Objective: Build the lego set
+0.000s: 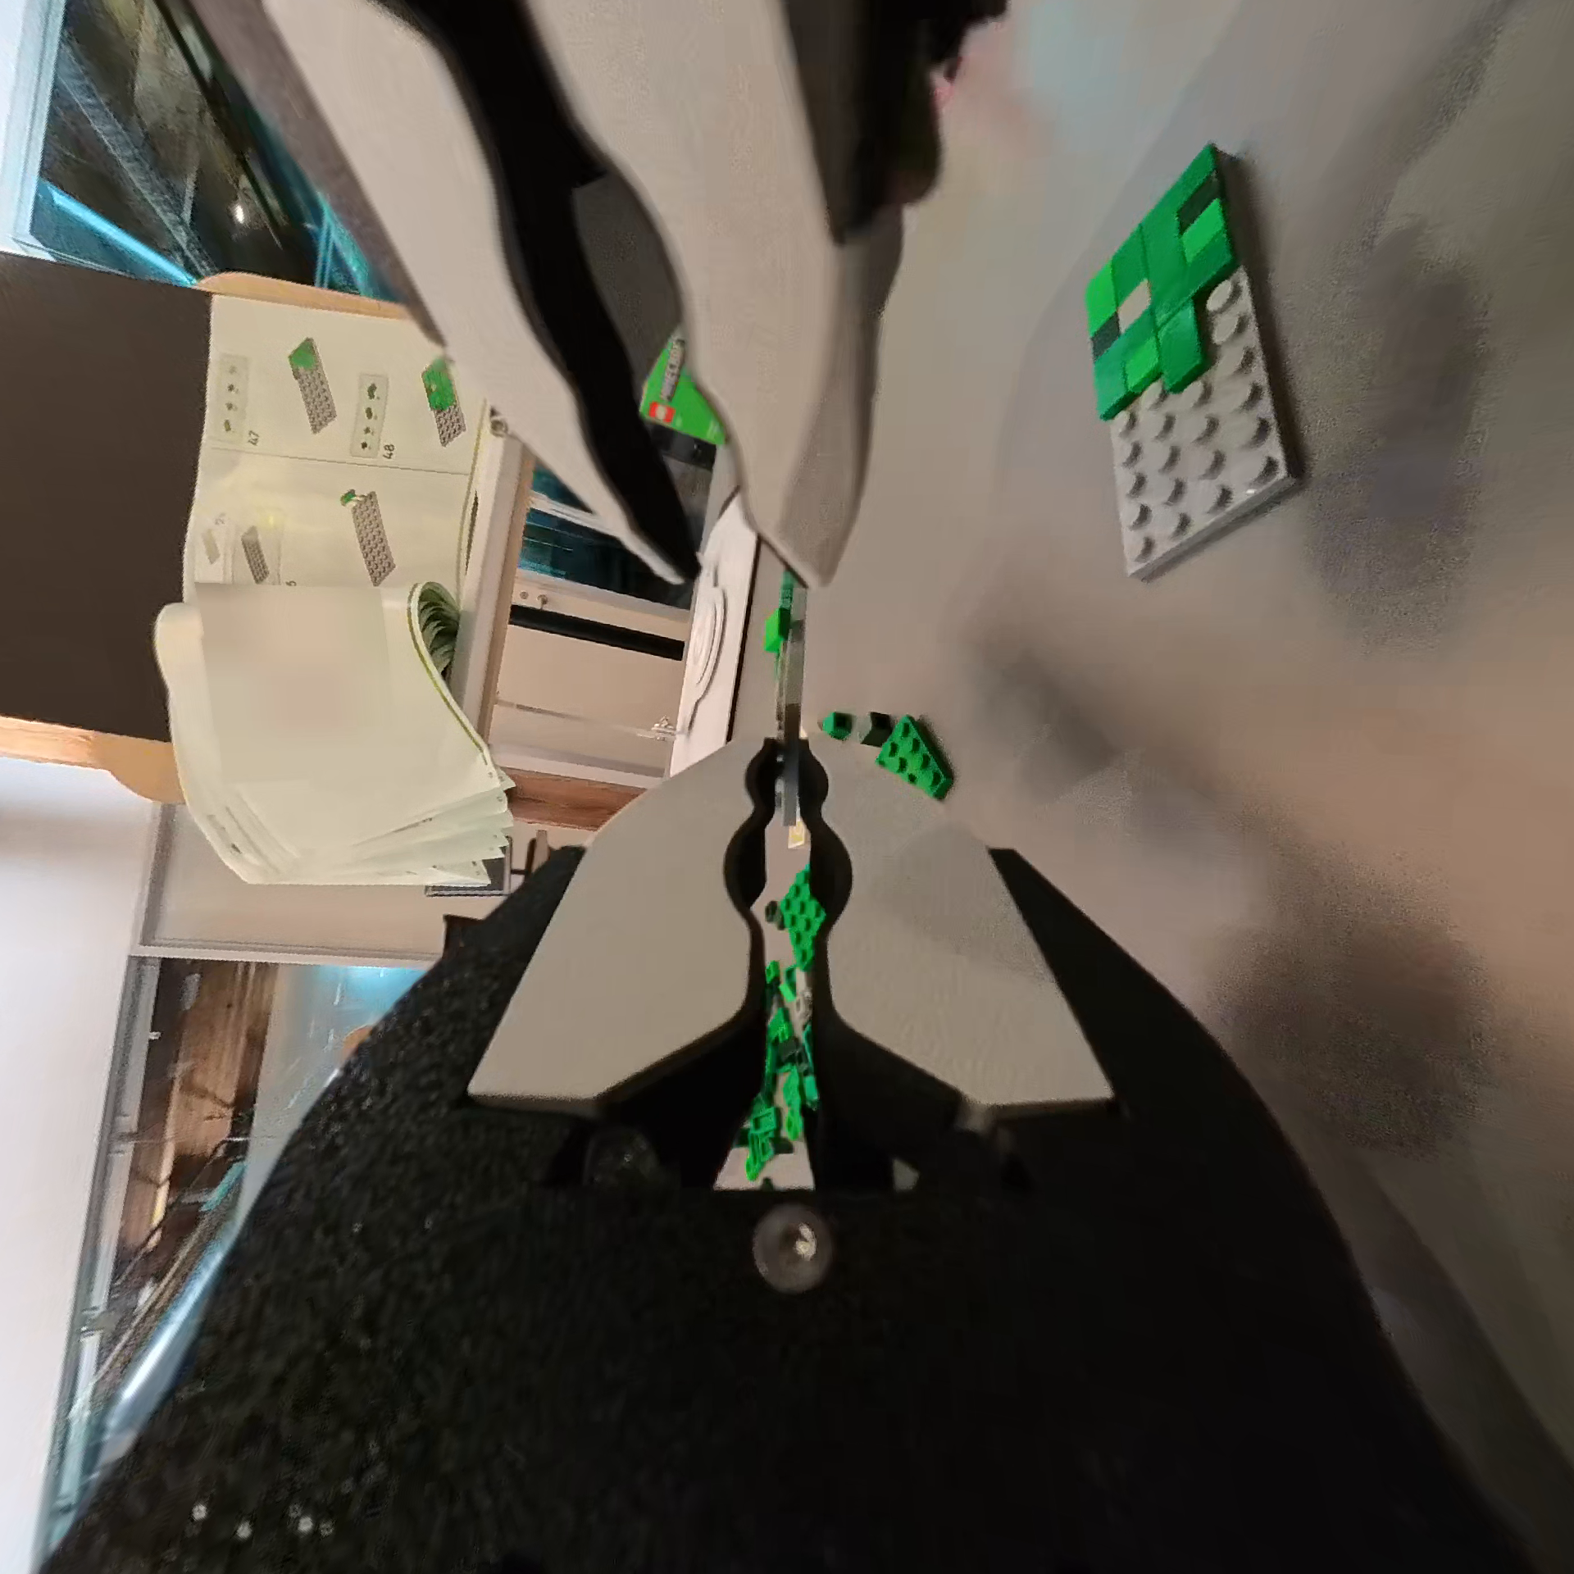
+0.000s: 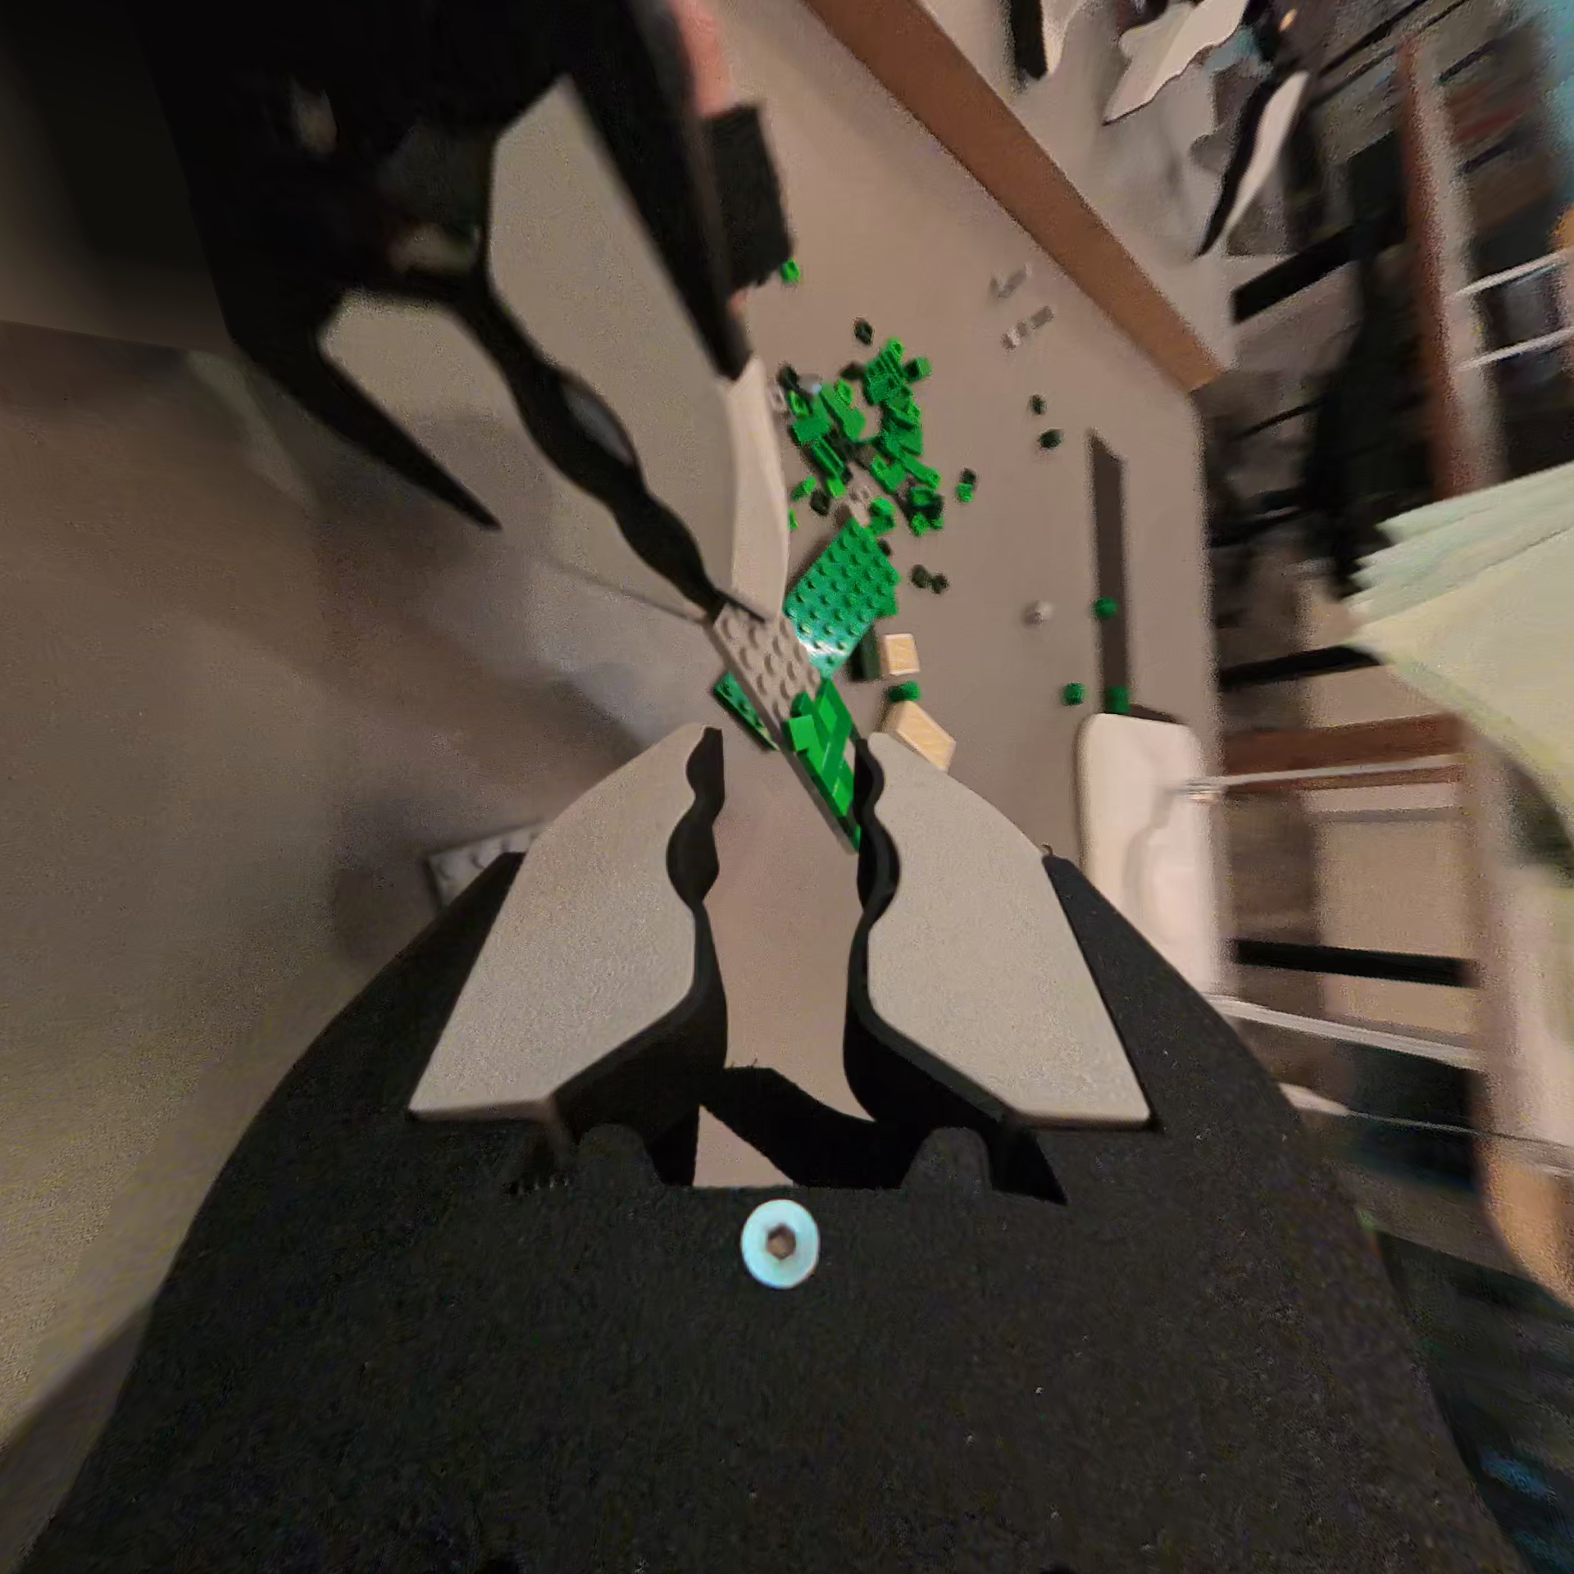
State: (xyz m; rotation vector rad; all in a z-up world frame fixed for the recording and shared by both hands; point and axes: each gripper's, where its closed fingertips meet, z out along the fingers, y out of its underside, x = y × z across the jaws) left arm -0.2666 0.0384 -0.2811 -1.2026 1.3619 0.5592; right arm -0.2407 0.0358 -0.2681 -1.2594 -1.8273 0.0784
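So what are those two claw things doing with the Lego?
A person is building a Lego set with two hand-held grippers. The left gripper is shut on one end of a gray plate with green tiles, holding it up. The right gripper is open, its fingers either side of the plate's other end. Loose green pieces and an open instruction booklet are nearby.

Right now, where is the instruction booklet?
In the left wrist view the open instruction booklet is at the left of the picture, propped against a dark board, left of the left tongs that pinch a thin grey plate.
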